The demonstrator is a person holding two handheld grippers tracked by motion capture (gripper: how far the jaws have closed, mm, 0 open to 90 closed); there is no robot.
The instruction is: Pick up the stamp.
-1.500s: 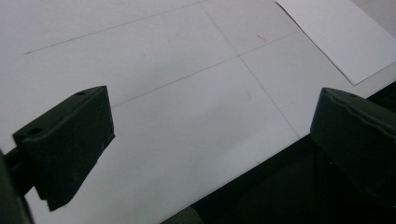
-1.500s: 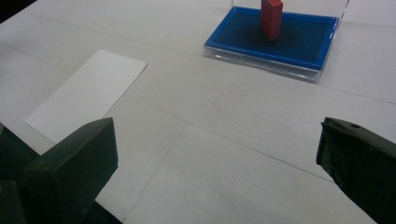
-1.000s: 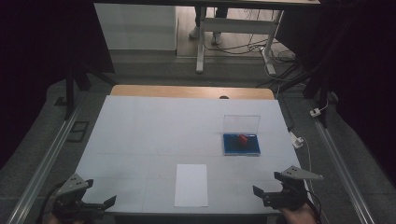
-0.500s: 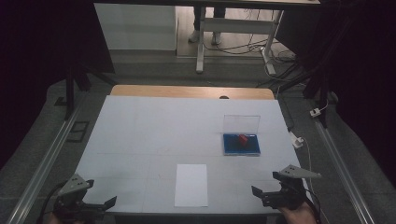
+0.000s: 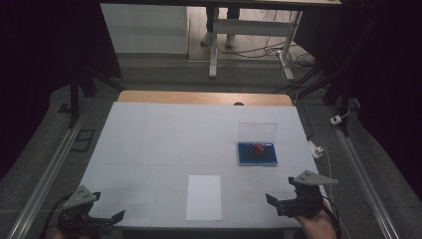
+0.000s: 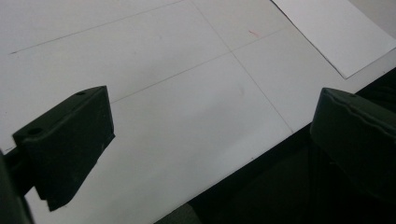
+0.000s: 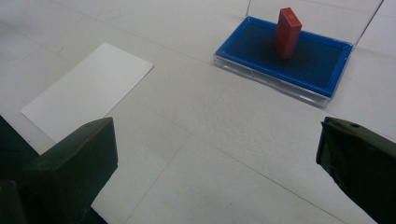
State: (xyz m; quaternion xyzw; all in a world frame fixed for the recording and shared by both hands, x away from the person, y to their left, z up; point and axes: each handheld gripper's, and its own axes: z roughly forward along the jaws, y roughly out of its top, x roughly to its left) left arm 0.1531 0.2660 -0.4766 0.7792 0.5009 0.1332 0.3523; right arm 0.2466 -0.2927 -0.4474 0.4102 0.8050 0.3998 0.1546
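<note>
A blue tray (image 5: 249, 158) sits on the right part of the white table (image 5: 164, 144), with a small red block (image 5: 259, 149) standing in it and a clear lid (image 5: 257, 131) upright behind. A white paper sheet (image 5: 204, 197) lies near the front edge. My right gripper (image 5: 286, 203) hovers at the front right, open and holding nothing. From the right gripper (image 7: 215, 154), the red block (image 7: 287, 32), blue tray (image 7: 261, 56) and paper sheet (image 7: 88, 91) lie ahead. My left gripper (image 5: 102, 219) is at the front left corner. The left gripper (image 6: 212, 140) is open over bare table, the paper sheet (image 6: 336, 32) far off.
A wooden strip (image 5: 204, 97) borders the table's far edge. Metal rails (image 5: 50, 169) run along both sides. A white plug and cable (image 5: 317, 149) lie just right of the table. The dark drop past the table's front edge (image 6: 280, 177) is below the left gripper.
The right gripper has drifted very slightly to the left. The left gripper and everything on the table stay where they were.
</note>
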